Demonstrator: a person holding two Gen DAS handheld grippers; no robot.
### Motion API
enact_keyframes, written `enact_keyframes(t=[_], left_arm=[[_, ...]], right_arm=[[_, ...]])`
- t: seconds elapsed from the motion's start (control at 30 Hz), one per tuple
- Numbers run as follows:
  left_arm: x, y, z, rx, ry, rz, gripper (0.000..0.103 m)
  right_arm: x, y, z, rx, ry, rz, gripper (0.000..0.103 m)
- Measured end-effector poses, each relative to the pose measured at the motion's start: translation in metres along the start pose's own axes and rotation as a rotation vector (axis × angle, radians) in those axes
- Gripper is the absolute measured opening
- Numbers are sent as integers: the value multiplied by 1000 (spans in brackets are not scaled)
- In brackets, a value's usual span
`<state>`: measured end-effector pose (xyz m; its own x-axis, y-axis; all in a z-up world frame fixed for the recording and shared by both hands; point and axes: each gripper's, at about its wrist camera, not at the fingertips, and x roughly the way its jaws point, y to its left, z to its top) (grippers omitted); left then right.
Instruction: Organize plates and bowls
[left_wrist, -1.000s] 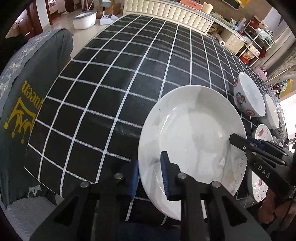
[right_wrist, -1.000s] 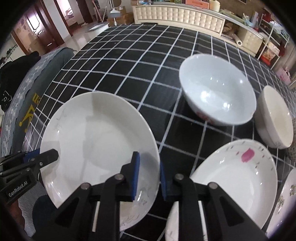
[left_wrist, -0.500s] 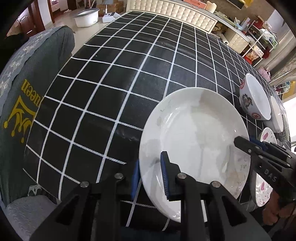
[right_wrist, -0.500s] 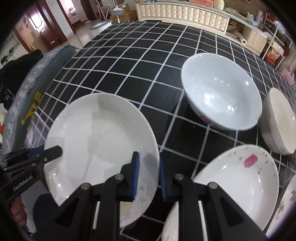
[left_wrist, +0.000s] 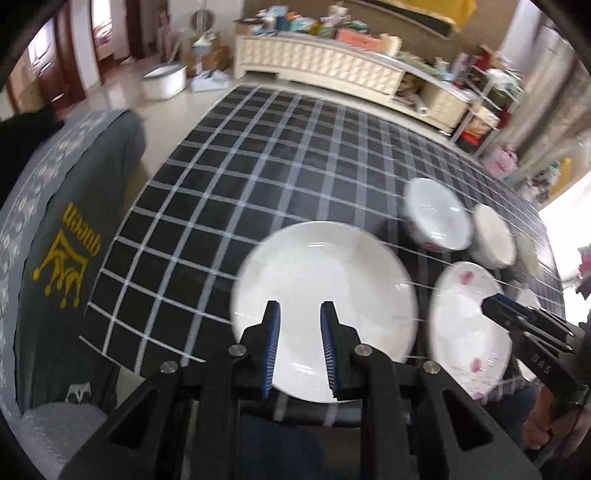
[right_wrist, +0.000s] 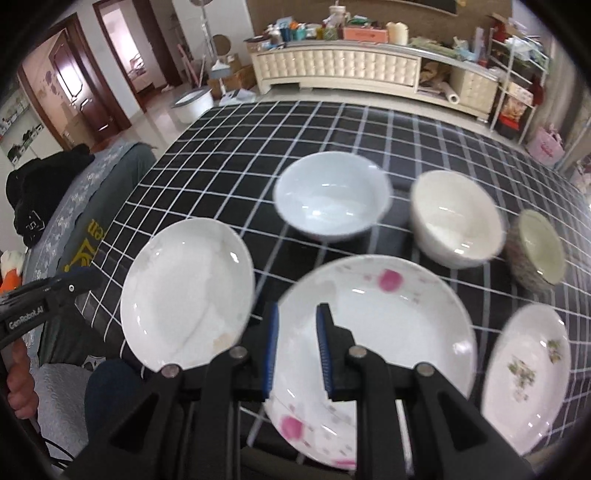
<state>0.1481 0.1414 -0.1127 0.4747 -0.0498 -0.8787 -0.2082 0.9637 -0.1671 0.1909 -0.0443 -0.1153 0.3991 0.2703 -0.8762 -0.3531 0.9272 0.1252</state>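
Two tools are held with fingers apart, empty: the left tool (left_wrist: 300, 343) above the plain plate (right_wrist: 186, 295) at the surface's (right_wrist: 332, 125) near left corner, the right tool (right_wrist: 295, 347) over the pink-flowered plate (right_wrist: 399, 332), probably for stacking.

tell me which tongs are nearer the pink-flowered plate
Right. The right tongs hang open directly over the pink-flowered plate; the left tongs are open over the plain white plate beside it.
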Motion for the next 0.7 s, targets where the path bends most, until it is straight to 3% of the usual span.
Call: enact_keyframes(t=[0.33, 0.5, 0.7], left_arm=[[5, -87, -22, 159, 40, -105, 20], [27, -105, -29, 190, 99, -161, 20], [53, -123, -33, 227, 147, -160, 20]], right_arm=[[-28, -50, -29, 78, -17, -61, 24], [-27, -71, -38, 113, -16, -85, 24], [-16, -91, -46, 132, -1, -103, 24]])
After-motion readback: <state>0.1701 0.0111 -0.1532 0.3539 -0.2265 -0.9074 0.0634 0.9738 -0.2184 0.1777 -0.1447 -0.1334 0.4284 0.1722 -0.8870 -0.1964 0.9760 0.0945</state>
